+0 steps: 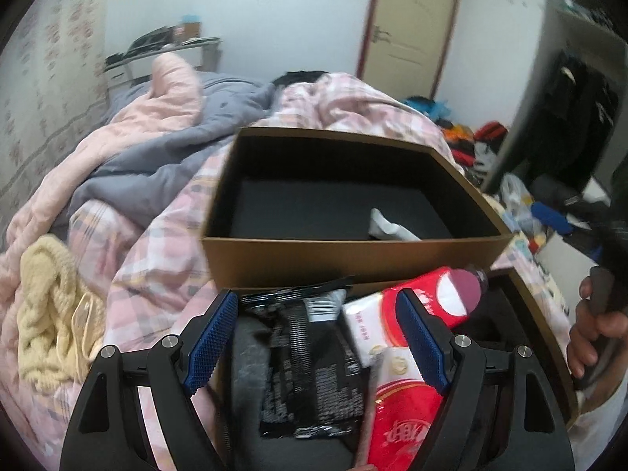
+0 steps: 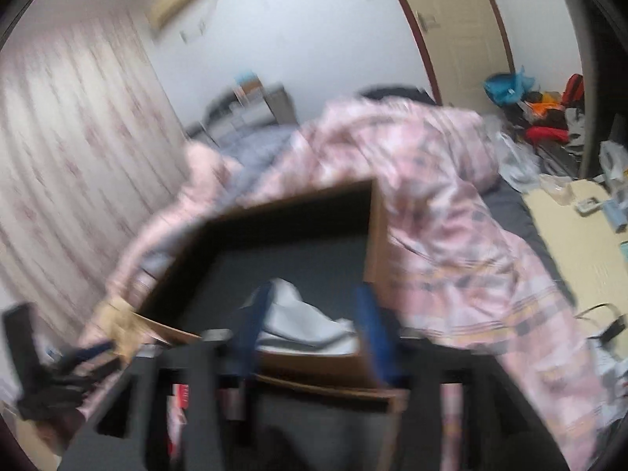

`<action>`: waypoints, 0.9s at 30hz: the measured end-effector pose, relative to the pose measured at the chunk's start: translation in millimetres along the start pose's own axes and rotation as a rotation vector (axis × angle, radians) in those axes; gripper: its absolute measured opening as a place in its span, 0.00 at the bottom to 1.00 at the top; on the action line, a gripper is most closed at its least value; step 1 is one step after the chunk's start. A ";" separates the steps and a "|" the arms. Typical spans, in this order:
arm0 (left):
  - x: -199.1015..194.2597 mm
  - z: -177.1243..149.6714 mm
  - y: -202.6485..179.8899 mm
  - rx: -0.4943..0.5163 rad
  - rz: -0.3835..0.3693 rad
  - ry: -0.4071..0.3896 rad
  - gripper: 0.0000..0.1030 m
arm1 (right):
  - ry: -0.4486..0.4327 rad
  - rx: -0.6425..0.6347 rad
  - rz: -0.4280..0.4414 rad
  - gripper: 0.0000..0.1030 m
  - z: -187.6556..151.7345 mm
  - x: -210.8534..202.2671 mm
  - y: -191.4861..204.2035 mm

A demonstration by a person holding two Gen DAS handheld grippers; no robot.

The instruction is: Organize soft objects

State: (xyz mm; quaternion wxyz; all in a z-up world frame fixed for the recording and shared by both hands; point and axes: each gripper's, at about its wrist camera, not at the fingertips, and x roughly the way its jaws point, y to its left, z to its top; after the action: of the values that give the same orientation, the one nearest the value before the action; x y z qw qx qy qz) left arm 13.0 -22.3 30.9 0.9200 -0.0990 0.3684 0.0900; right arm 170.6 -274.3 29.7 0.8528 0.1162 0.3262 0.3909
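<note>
Right gripper (image 2: 314,329) wide, empty — white cloth (image 2: 298,314) lies in far box (image 2: 376,235); left gripper (image 1: 318,337) wide too; next, fetch yellow knit (image 1: 47,314) — grip its bulk.

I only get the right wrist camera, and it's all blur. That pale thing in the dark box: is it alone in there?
Observer: Yes. The left wrist view shows the white cloth lying alone on the floor of the far box, toward its right side.
Operator: And what's in the box nearer to me?
Observer: The nearer box holds a red tissue pack and a black packet.
Operator: Is anything soft left outside?
Observer: A yellow knitted garment lies on the bedding, left of both boxes.
</note>
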 end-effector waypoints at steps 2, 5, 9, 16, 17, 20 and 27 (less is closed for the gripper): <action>8.1 -4.1 -9.8 0.046 -0.001 0.019 0.78 | -0.056 0.001 0.062 0.89 -9.5 -7.9 6.1; 24.5 -15.6 -17.8 0.093 -0.012 0.079 0.78 | -0.063 -0.026 -0.001 0.89 -11.0 -3.0 13.2; 31.9 -21.4 -17.0 0.093 -0.017 0.104 0.78 | -0.086 -0.015 -0.059 0.89 -14.5 -2.8 10.1; 27.3 -23.3 -16.7 0.085 -0.026 0.067 0.78 | -0.135 -0.118 -0.184 0.89 -26.0 -8.8 25.6; 27.3 -23.4 -16.9 0.089 -0.023 0.066 0.78 | -0.145 -0.117 -0.190 0.89 -26.6 -11.1 25.2; 25.7 -24.6 -15.7 0.079 -0.021 0.057 0.78 | -0.161 -0.094 -0.215 0.91 -26.3 -14.6 17.9; 28.4 -26.2 -12.0 0.053 0.005 0.061 0.78 | -0.078 -0.076 -0.271 0.96 -29.3 -0.6 9.8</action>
State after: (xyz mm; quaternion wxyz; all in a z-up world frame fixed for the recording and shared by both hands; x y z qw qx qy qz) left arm 18.9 -37.7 -6.1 0.9103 -0.0763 0.3990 0.0797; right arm 145.5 -269.8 12.1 0.9137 0.0537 0.2903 0.2793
